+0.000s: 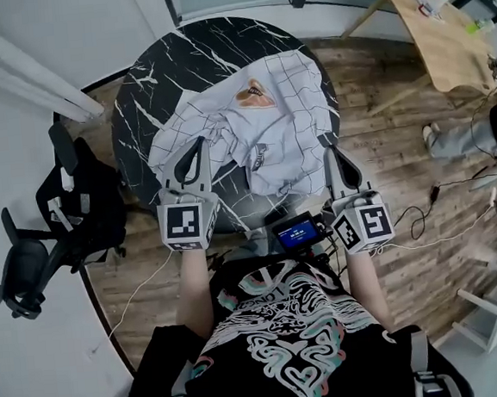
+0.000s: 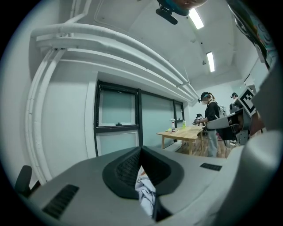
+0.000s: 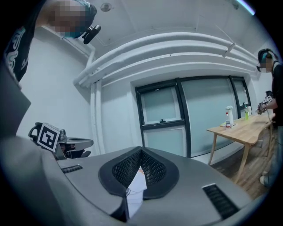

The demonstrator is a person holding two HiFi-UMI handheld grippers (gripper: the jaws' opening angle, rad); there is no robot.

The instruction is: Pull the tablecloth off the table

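Observation:
A white tablecloth [image 1: 264, 127] with a thin grid print lies bunched up on the round black marble table [image 1: 147, 81], leaving the table's far and left parts bare. My left gripper [image 1: 194, 150] is shut on the cloth's near left edge. My right gripper [image 1: 329, 147] is shut on its near right edge. In the left gripper view a strip of the tablecloth [image 2: 144, 193] shows pinched between the closed jaws of that gripper [image 2: 141, 152]. The right gripper view shows the tablecloth [image 3: 135, 190] caught the same way in that gripper [image 3: 141, 154].
A black office chair [image 1: 48, 232] stands left of the table. A wooden table [image 1: 442, 34] is at the far right, with a person [image 1: 485, 129] beside it. Cables [image 1: 423, 217] lie on the wood floor. A small device with a blue screen [image 1: 296, 232] sits at my chest.

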